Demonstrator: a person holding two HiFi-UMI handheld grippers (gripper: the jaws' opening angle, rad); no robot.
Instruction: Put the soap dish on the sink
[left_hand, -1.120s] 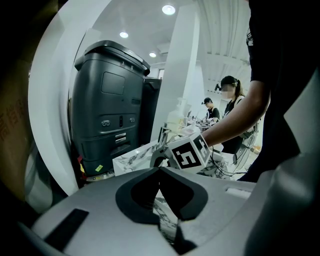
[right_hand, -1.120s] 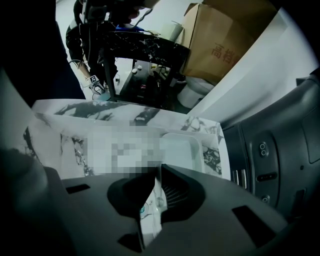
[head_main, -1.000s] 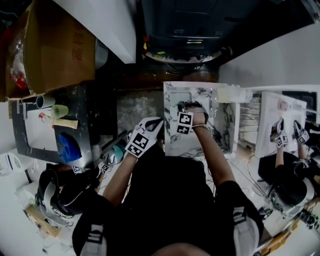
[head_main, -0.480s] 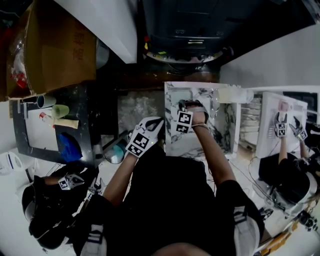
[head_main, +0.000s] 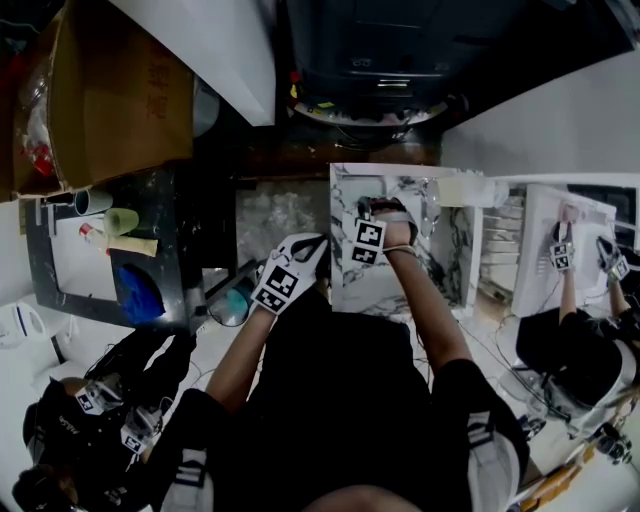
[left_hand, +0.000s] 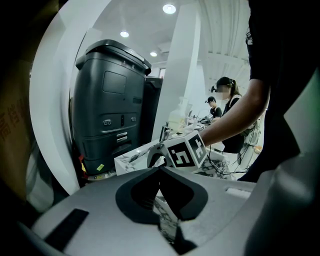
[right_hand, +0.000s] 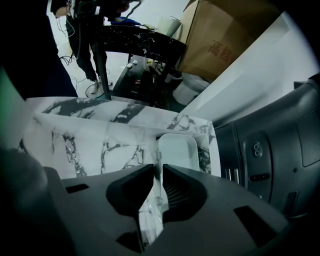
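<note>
A white rounded soap dish (right_hand: 177, 150) lies in the far corner of the marble sink top (right_hand: 100, 145). My right gripper (right_hand: 158, 170) is shut on the dish's left rim. In the head view the right gripper (head_main: 380, 212) reaches over the marble sink top (head_main: 445, 250), and the dish is hidden under it. My left gripper (head_main: 316, 245) hovers just left of the sink's edge. Its jaws are shut, with nothing between them (left_hand: 160, 170). The right gripper's marker cube (left_hand: 185, 152) shows ahead of it.
A tall black bin (head_main: 380, 50) stands behind the sink. A cardboard box (head_main: 110, 90) and a white panel (head_main: 215, 45) stand to the left. A dark shelf with cups (head_main: 110, 225) lies further left, and a mirror (head_main: 570, 280) at the right. Other people work nearby.
Both grippers have stayed almost still over the sink. A person at the lower left of the head view has moved further down and left.
</note>
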